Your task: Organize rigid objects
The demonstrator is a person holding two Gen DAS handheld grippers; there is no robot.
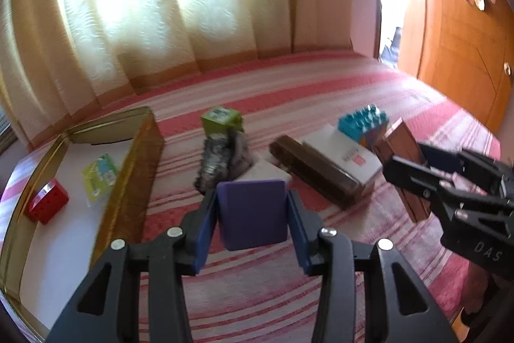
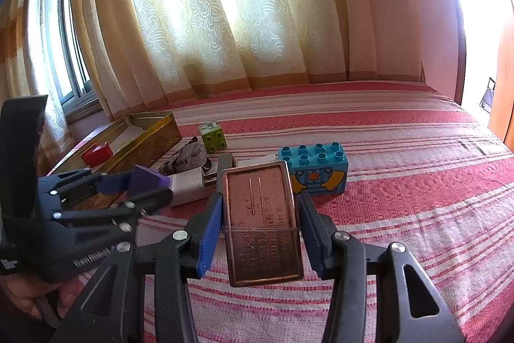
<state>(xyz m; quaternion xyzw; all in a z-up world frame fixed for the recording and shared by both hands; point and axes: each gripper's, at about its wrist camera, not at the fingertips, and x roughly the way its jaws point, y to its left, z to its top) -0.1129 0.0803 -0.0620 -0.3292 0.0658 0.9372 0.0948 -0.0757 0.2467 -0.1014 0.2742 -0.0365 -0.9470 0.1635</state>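
My left gripper (image 1: 252, 214) is shut on a purple block (image 1: 252, 211) held above the striped bed cover; it also shows in the right wrist view (image 2: 147, 179). My right gripper (image 2: 260, 230) is shut on a copper-coloured metal tin (image 2: 261, 224), also seen in the left wrist view (image 1: 404, 163). A gold tin box (image 1: 128, 182) stands open at the left with a red brick (image 1: 46, 203) and a yellow-green packet (image 1: 99, 176) inside. A green cube (image 1: 221, 118), a grey crumpled item (image 1: 221, 159), a white box (image 1: 347, 156), a dark brown bar (image 1: 314, 169) and a blue Duplo brick (image 2: 313, 164) lie on the bed.
The bed (image 2: 401, 214) has a red and white striped cover. Curtains (image 2: 208, 21) hang behind it. A wooden wardrobe (image 1: 465, 37) stands at the right. A white charger plug (image 2: 189, 185) lies next to the left gripper.
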